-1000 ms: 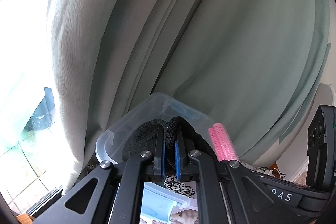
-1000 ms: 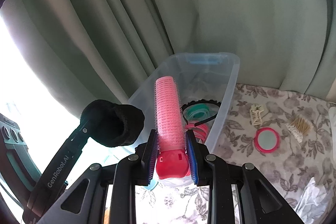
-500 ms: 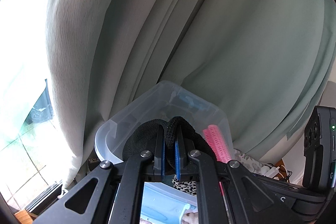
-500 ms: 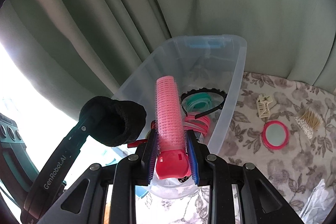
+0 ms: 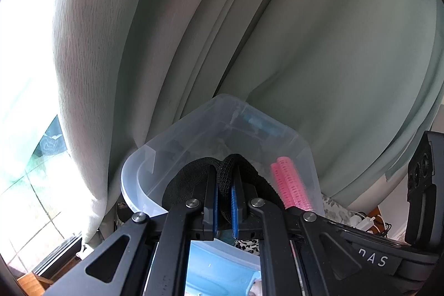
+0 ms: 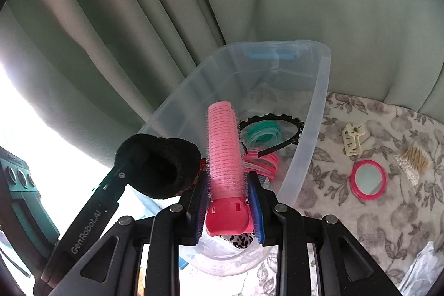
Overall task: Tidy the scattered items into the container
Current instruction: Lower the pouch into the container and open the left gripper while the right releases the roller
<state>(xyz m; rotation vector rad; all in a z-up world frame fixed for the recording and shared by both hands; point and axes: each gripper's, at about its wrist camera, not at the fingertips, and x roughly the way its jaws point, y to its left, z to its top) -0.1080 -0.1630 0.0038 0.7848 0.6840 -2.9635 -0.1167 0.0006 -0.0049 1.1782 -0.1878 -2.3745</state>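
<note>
bristly pink roller (image 6: 223, 149), clear plastic bin (image 6: 313, 126)

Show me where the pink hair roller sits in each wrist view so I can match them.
Left wrist: pink hair roller lower right of centre, beside the black mesh piece, over the clear container.
Right wrist: roller centre, upright, clamped in the right gripper.
Shared landmark: the container's blue handle.
</note>
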